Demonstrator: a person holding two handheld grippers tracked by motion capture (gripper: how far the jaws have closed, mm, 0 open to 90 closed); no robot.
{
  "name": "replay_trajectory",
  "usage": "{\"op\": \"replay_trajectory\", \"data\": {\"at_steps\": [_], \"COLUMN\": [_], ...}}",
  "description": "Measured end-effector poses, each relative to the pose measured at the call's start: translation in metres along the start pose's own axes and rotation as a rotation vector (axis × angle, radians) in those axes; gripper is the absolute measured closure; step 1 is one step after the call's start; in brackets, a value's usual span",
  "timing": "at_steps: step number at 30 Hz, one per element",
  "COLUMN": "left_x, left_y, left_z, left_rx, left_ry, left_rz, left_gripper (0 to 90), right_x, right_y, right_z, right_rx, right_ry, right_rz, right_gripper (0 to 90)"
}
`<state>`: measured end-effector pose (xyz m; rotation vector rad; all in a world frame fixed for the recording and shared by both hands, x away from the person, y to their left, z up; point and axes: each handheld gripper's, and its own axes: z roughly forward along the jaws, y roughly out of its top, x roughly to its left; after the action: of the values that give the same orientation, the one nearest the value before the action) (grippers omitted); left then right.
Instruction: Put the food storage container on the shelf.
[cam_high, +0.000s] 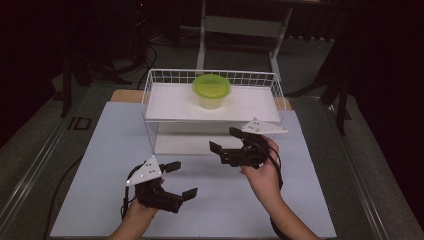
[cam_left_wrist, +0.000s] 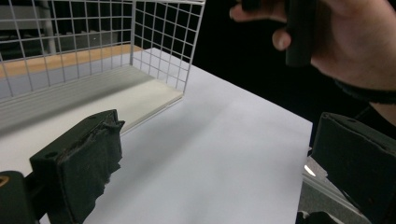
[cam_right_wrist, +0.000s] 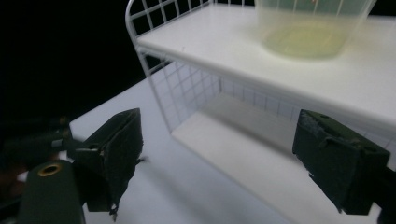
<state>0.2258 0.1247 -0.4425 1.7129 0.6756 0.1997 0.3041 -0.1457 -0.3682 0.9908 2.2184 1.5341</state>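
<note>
The right tool (cam_high: 226, 139) is held just in front of the wire rack (cam_high: 150, 107), its jaws spread wide apart with nothing between them. The right hand (cam_high: 262, 172) grips it from below and behind, forearm coming up from the bottom edge, wrist bent so the tool points left and slightly toward the rack. The left tool (cam_high: 177, 178) sits lower on the white desk (cam_high: 100, 165), near the front, jaws also apart and empty, pointing to the right, with the left hand (cam_high: 137, 212) wrapped around its back. The tub (cam_high: 211, 91), clear with a green lid, stands upright on the rack's upper shelf, toward the back and about mid-width, well apart from both tools.
</note>
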Motion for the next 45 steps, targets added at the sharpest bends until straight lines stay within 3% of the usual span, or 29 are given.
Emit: {"op": "replay_trajectory", "data": {"at_steps": [1,5,10,22,27,31,45], "left_x": [0.0,-0.001,-0.001,0.0,0.002,0.002,0.003], "left_y": [0.0,-0.001,-0.005,-0.019,-0.025,-0.028,-0.035], "left_z": [-0.001,-0.003,-0.005,-0.008,-0.01,-0.01,-0.011], "left_rx": [0.003,-0.003,-0.002,0.024,0.024,0.042,0.045], "left_ry": [-0.005,-0.025,-0.038,-0.063,-0.059,-0.052,-0.046], "left_rz": [0.004,0.019,0.014,0.023,0.008,0.026,0.035], "left_gripper": [2.1,2.1,2.1,2.1,2.1,2.1,2.1], "right_x": [0.0,0.0,0.0,-0.003,-0.006,-0.008,-0.017], "right_y": [-0.006,-0.025,-0.043,-0.077,-0.091,-0.101,-0.13], "right_z": [-0.001,-0.004,-0.007,-0.025,-0.032,-0.039,-0.056], "right_rx": [0.003,0.01,0.034,0.026,0.051,0.058,0.043], "right_ry": [0.018,0.003,0.005,0.012,0.007,-0.003,-0.001], "right_rz": [0.008,-0.011,-0.02,-0.002,-0.017,-0.01,-0.022], "right_gripper": [15.0,15.1,15.1,15.1,15.3,15.3,15.3]}}
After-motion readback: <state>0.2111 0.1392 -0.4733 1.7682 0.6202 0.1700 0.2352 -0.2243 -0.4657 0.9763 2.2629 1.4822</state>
